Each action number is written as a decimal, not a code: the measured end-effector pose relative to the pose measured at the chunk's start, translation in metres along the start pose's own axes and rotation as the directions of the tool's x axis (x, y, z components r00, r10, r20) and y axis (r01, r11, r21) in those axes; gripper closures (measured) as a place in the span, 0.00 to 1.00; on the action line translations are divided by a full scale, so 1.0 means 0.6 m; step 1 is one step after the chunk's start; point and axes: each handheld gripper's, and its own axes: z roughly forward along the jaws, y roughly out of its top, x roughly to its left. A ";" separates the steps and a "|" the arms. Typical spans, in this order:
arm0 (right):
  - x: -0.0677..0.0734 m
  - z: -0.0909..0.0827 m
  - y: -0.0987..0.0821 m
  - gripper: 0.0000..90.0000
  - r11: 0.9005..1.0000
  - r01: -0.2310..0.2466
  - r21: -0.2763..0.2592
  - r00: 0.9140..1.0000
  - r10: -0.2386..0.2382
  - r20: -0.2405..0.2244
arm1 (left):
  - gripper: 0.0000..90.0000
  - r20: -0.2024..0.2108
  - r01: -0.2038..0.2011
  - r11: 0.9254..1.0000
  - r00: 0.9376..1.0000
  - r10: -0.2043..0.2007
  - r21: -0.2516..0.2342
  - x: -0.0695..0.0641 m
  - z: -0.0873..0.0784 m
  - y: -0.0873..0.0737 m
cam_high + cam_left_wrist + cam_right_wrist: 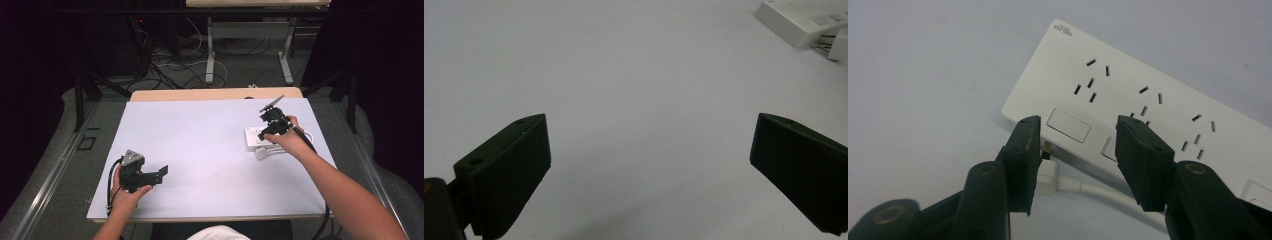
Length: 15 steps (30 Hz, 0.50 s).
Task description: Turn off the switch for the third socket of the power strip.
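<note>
while the left gripper [161, 173] rests spread and empty well apart near the table's [200, 145] left front, the right gripper [1078, 145], jaws parted on nothing, hovers over the strip [1158, 105] at the right, its long axis crossing the gap, plug [1048, 175] just beneath.
</note>
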 end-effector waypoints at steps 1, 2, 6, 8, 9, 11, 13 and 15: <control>0.002 0.006 0.001 0.61 1.000 0.008 -0.006 1.000 -0.008 0.002 | 0.03 0.000 0.000 1.000 1.000 0.000 0.000 0.000 0.000 0.000; 0.003 0.005 0.002 0.62 1.000 0.017 0.015 1.000 -0.017 0.011 | 0.03 0.000 0.001 1.000 1.000 -0.001 0.000 0.000 0.000 0.000; 0.005 0.015 0.003 0.64 1.000 0.017 -0.013 1.000 -0.017 -0.010 | 0.03 0.001 0.000 1.000 1.000 0.000 0.001 0.000 0.000 0.000; 0.009 0.015 0.007 0.67 1.000 0.007 0.019 1.000 -0.007 0.010 | 0.03 0.003 -0.001 1.000 1.000 0.001 -0.001 0.000 0.001 0.000; 0.009 0.015 0.007 0.67 1.000 0.007 0.019 1.000 -0.007 0.010 | 0.03 0.003 -0.001 1.000 1.000 0.001 -0.001 0.000 0.001 0.000; 0.009 0.019 0.009 0.69 1.000 0.016 0.019 1.000 -0.016 0.010 | 0.03 0.003 -0.001 1.000 1.000 0.001 -0.001 0.000 0.001 0.000; 0.011 0.025 0.010 0.71 1.000 0.017 0.007 1.000 -0.017 0.003 | 0.03 0.003 0.000 1.000 1.000 0.000 0.000 0.000 0.001 0.000; 0.011 0.026 0.011 0.72 1.000 0.019 0.014 1.000 -0.019 0.001 | 0.03 0.004 0.000 1.000 1.000 0.000 0.000 0.000 0.001 0.000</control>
